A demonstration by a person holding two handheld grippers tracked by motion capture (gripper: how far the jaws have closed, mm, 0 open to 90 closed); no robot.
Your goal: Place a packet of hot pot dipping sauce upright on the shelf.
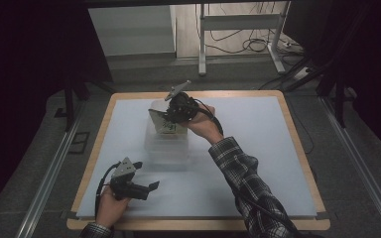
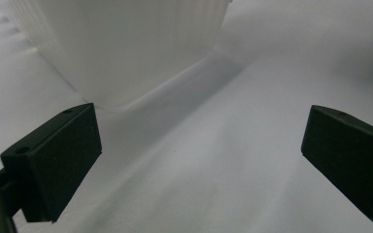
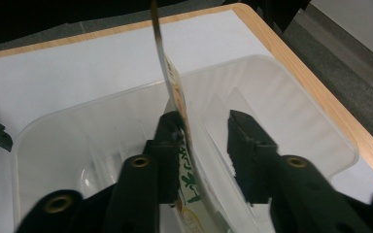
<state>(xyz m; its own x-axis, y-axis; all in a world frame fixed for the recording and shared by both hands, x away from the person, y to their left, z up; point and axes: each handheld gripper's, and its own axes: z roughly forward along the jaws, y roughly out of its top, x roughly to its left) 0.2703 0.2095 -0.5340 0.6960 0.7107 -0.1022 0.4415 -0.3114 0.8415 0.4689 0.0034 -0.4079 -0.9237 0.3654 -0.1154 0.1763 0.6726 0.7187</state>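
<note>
The right gripper (image 3: 201,141) hangs over the clear bin (image 1: 167,144) mid-tabletop (image 1: 258,148); its 2 fingers (image 3: 167,145) stand partly apart, the upright packet (image 3: 175,92) leaning on 1 finger, unclamped. The left gripper (image 1: 151,187) rests nearer the person, fingers wide, empty.

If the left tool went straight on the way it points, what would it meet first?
Probably the clear plastic container: it stands just ahead of the left tool, slightly off toward one jaw, with bare white table cover between. Depth is uncertain.
</note>
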